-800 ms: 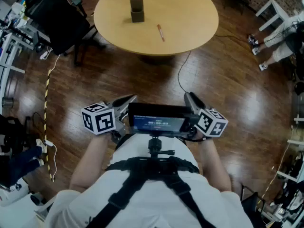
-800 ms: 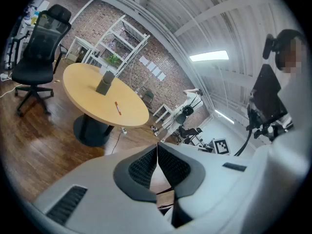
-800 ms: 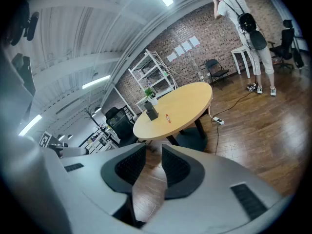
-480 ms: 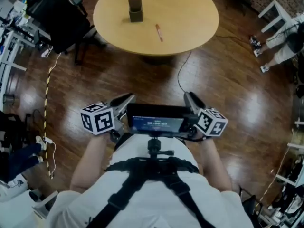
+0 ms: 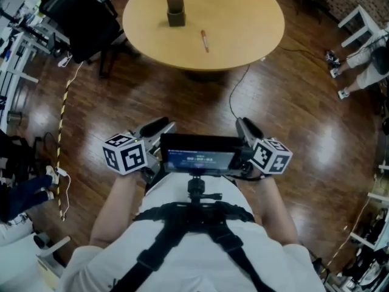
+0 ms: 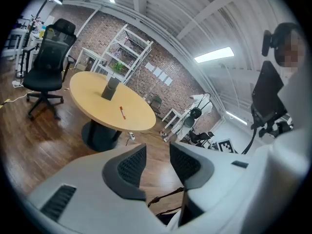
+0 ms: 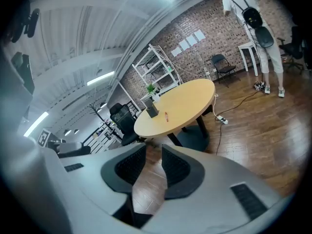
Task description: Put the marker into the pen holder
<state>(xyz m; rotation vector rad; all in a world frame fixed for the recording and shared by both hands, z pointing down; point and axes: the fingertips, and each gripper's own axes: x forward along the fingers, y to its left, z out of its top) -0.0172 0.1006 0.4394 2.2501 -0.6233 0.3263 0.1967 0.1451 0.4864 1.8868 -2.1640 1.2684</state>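
Marker (image 5: 205, 41) on table (image 5: 243, 17), shelf (image 6: 124, 52) beyond

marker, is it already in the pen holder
No, the marker lies flat on the table, to the right of the pen holder.

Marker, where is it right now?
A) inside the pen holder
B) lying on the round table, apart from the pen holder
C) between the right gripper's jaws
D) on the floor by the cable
B. The marker lies flat on the round table, apart from the pen holder. The left gripper and the right gripper both have their jaws apart with nothing between them.
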